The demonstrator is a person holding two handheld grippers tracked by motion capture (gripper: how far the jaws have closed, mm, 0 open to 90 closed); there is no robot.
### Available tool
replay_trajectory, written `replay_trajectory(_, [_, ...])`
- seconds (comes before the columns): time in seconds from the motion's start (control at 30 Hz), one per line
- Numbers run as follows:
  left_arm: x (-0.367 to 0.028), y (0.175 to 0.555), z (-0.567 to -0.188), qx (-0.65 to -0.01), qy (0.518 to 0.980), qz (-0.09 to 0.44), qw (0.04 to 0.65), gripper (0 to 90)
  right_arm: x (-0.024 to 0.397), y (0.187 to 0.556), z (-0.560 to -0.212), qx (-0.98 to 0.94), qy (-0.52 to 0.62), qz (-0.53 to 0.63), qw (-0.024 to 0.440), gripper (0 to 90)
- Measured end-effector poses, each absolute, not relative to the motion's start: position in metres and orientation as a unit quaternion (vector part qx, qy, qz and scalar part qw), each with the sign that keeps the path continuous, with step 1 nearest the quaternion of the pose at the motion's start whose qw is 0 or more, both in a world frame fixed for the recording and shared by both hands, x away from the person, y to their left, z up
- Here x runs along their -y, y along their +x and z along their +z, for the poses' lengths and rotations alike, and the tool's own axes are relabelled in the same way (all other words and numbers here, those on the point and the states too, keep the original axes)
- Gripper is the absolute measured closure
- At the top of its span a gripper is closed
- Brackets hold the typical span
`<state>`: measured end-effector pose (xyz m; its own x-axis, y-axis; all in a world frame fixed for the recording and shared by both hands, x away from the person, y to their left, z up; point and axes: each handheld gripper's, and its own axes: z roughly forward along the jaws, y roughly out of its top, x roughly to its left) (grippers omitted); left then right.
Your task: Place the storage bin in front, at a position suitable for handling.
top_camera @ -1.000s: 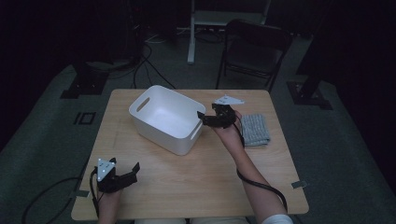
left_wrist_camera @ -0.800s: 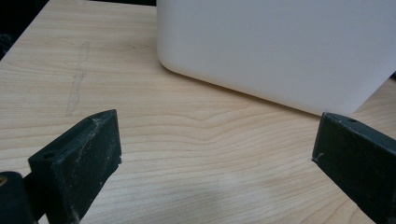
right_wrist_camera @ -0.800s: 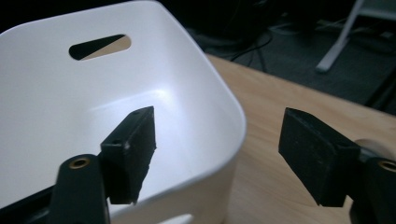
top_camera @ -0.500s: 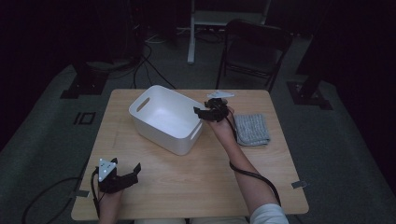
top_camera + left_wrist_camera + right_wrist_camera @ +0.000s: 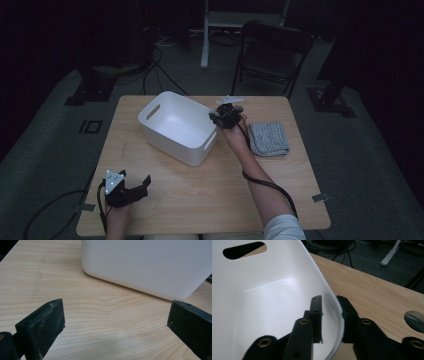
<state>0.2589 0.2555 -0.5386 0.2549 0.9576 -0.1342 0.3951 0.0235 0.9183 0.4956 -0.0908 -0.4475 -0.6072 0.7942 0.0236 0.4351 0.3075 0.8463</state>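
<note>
White bin (image 5: 262, 302) rim pinched between right claw (image 5: 331, 312) jaws.

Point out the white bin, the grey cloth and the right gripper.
white bin (image 5: 176, 123): high view, inner floor.
grey cloth (image 5: 268, 139): high view, middle of the folded cloth.
right gripper (image 5: 331, 312): right gripper view, between its fingertips at the bin's wall.

A folded grey cloth (image 5: 268, 139) sits right of centre on the wooden table (image 5: 210, 190). Dark chair (image 5: 272, 55) up top, cables (image 5: 165, 55) upper left.
</note>
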Motion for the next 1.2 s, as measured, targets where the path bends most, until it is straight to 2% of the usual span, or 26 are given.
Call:
replay_trajectory(0.47, [-0.253, 0.258, -0.539, -0.528, 0.636, 0.295, 0.479, 1.5, 0.099, 0.488, -0.444, -0.795, 0.386, 0.424, 0.199, 80.5])
replay_trajectory(0.77, [-0.249, 0.258, -0.539, -0.514, 0.644, 0.297, 0.482, 1.5, 0.115, 0.473, -0.444, -0.799, 0.378, 0.431, 0.18, 80.7])
replay_trajectory(1.13, [-0.247, 0.256, -0.537, -0.508, 0.629, 0.283, 0.516, 1.6, 0.131, 0.45, -0.445, -0.809, 0.365, 0.426, 0.176, 80.3])
replay_trajectory(1.2, [-0.247, 0.256, -0.537, -0.496, 0.638, 0.298, 0.508, 1.6, 0.135, 0.446, -0.445, -0.81, 0.363, 0.426, 0.177, 80.3])
